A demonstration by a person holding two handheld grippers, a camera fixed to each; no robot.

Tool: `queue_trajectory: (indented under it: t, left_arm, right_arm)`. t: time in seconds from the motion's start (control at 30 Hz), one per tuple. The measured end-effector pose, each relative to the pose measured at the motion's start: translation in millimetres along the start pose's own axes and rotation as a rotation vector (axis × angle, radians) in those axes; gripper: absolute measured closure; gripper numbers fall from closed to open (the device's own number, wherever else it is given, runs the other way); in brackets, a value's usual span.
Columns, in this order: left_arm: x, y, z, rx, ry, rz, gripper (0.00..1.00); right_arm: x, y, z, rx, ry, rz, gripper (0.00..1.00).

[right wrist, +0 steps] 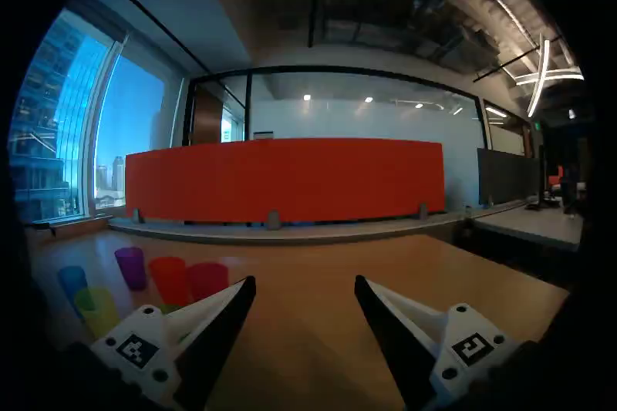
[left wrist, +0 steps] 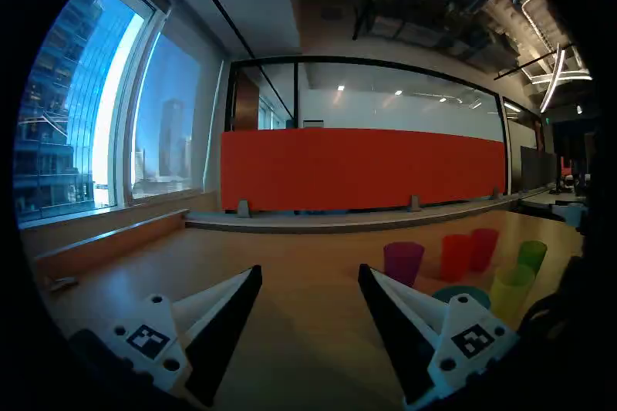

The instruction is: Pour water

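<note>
Several coloured plastic cups stand together on the wooden table (left wrist: 308, 257). In the left gripper view they sit at the right: a purple cup (left wrist: 403, 262), an orange cup (left wrist: 456, 256), a pink-red cup (left wrist: 484, 247), a green cup (left wrist: 531, 254), a yellow-green cup (left wrist: 511, 292) and a blue cup (left wrist: 463, 294) partly behind the right finger. My left gripper (left wrist: 310, 276) is open, with nothing between its fingers. In the right gripper view the cups are at the lower left: purple cup (right wrist: 131, 267), orange cup (right wrist: 170, 280), pink-red cup (right wrist: 207, 280), blue cup (right wrist: 72, 281), yellow-green cup (right wrist: 97, 311). My right gripper (right wrist: 305, 285) is open and holds nothing.
An orange divider panel (left wrist: 362, 168) runs along the table's far edge. Large windows (left wrist: 92, 126) line the left wall. Another desk (right wrist: 532, 222) stands to the right, across a gap.
</note>
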State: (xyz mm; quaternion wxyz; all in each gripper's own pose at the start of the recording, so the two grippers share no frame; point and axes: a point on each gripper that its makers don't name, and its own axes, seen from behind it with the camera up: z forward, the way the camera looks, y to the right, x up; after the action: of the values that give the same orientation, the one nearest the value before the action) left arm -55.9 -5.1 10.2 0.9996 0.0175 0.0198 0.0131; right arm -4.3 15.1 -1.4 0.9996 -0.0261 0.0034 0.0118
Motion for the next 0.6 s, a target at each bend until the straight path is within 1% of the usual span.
queue_trajectory:
  t: [0.2,0.6]
  left_arm:
    - [0.4,0.4,-0.3,0.000,0.000,0.000,0.07]
    - [-0.4,-0.6,-0.8,0.000,0.000,0.000,0.07]
  right_arm:
    - [-0.7,-1.5,-0.2,0.002,0.003,-0.018,0.01]
    - [0.3,0.1,-1.5,-0.006,0.003,-0.021,0.01]
